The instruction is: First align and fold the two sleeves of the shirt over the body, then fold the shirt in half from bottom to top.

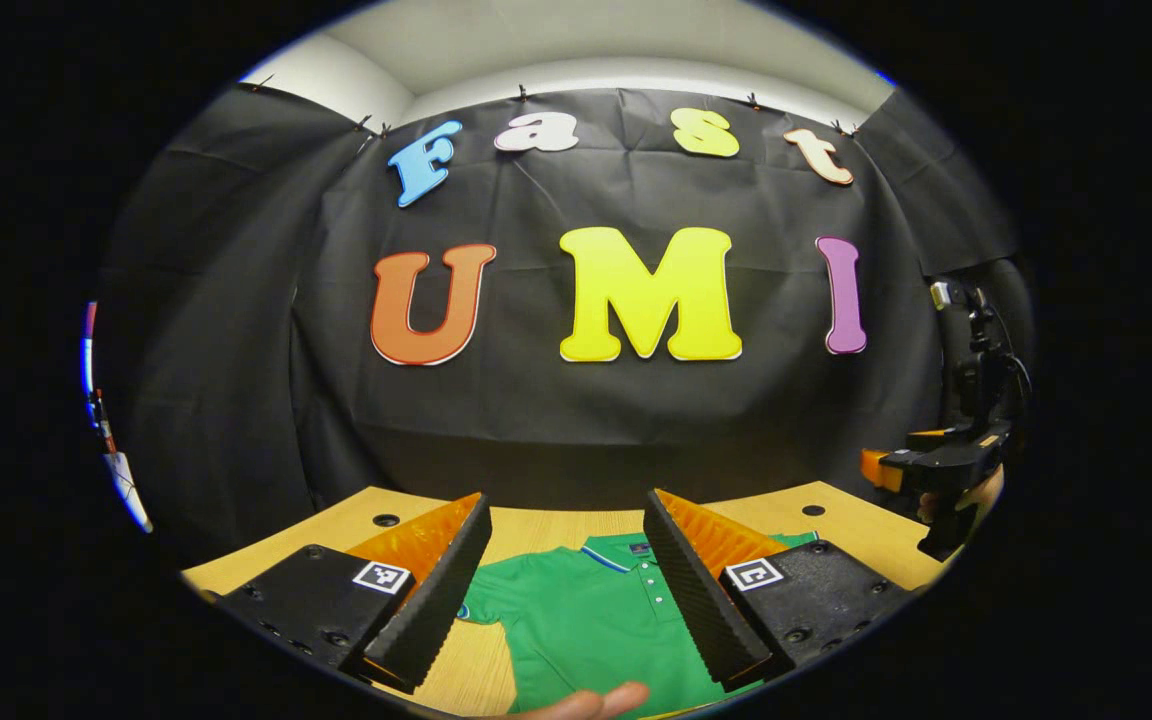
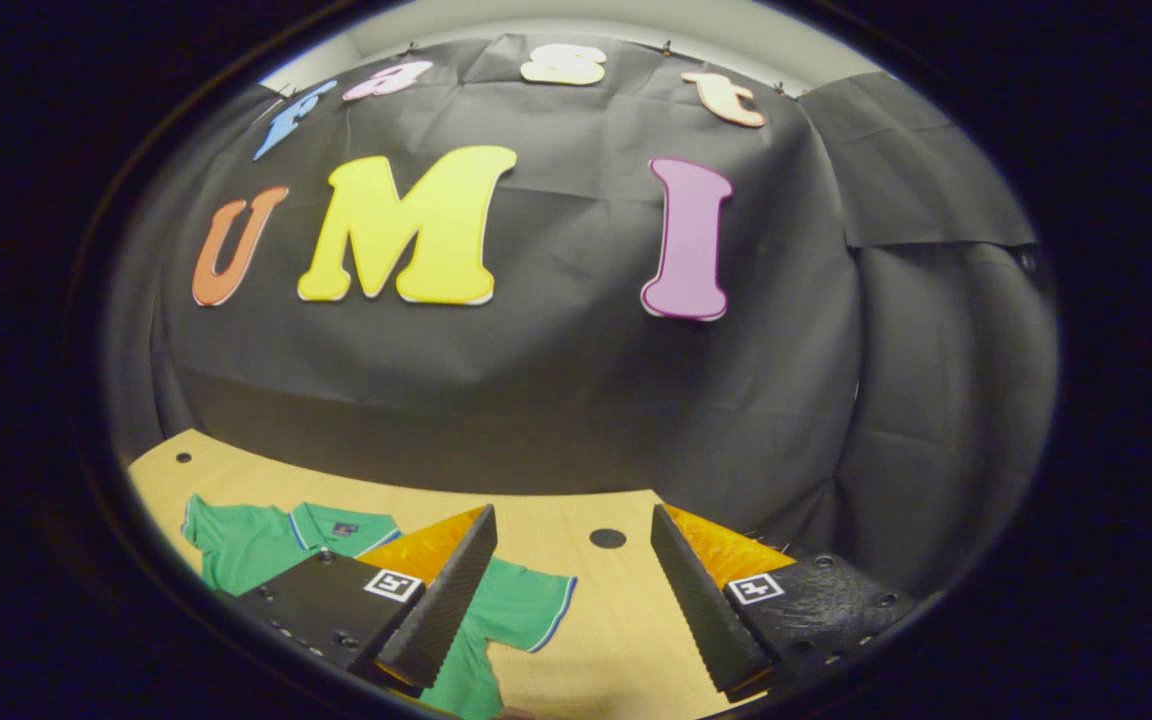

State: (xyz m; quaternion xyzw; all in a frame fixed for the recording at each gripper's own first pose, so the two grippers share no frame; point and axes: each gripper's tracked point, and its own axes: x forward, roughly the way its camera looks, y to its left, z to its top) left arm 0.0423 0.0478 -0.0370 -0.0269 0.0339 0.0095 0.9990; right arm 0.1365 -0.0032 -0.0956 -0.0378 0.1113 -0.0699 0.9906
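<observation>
Both grippers hover above the table with fingers spread apart and nothing between them. The left gripper is centred over the shirt, whose long axis runs away from the fingers, collar farthest. The right gripper sits off to the side; the shirt's right sleeve lies just beside its left finger. The far sleeve lies well apart. Judgement: each gripper takes its nearer sleeve.

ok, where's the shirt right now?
The green shirt lies flat on the wooden table; in the left gripper view it sits between the open left gripper's fingers, collar toward the wall. In the right gripper view it is lower left.
</observation>
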